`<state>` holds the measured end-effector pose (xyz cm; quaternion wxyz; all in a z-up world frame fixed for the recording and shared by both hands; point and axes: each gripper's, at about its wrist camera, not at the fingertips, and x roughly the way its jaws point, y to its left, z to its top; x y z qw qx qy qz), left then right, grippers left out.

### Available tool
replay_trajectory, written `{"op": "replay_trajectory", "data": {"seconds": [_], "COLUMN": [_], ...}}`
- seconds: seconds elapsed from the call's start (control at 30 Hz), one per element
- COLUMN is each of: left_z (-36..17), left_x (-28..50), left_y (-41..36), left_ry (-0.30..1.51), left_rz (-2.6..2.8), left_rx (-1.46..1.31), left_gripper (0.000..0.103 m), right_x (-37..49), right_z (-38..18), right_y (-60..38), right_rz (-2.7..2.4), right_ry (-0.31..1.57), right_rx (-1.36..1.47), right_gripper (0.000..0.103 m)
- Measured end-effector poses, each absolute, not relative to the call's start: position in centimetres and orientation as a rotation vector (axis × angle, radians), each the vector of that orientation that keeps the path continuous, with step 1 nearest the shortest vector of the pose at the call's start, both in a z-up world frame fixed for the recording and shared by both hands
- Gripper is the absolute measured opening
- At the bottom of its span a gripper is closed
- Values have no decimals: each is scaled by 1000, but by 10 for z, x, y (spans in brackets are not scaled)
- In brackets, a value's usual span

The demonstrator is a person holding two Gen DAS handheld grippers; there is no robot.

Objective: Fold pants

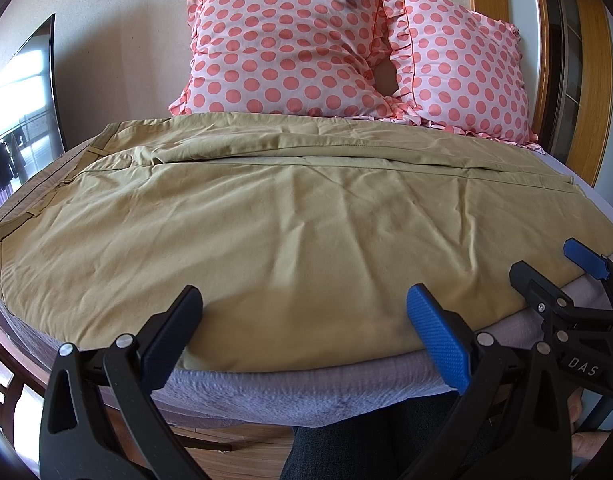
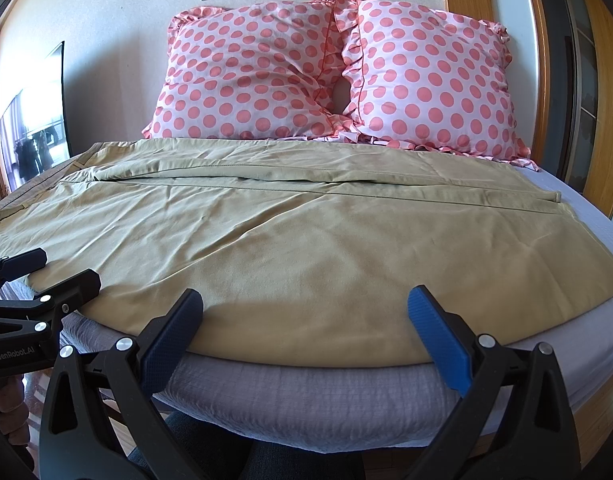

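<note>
Khaki pants (image 1: 290,216) lie spread below the pillows (image 1: 290,44), unfolded; both tongs, left (image 1: 304,332) and right (image 2: 304,332), gape empty.

Khaki pants (image 1: 290,216) lie spread flat, legs side-by-side.

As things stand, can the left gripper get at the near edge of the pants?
Probably yes. The left gripper is open and sits right at the near edge of the khaki pants, which lie flat on the bed. Nothing lies between them; the right gripper is off to the side.
</note>
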<state>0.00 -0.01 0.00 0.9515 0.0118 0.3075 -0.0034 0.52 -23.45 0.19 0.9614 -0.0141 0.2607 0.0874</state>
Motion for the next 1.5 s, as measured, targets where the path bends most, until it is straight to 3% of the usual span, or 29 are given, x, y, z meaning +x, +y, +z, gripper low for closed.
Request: {"op": "replay_trajectory", "data": {"seconds": [1.07,1.3,1.5], "left_z": [-1,13,44], "left_x": [-1,-4,16], "left_y": [0,19,36], "left_ry": [611,587,528], "left_rz": [-16,-22,-12], "left_rx": [28,-2,-10], "left_gripper": [101,101,101], "right_x": [5,73,213], "right_z": [1,66,91], "right_y": [-235,-304,-376], "right_rz": [182,52,-222], "right_ry": [532,508,694], "right_rx": [-35,83,233], "right_gripper": [102,102,101]}}
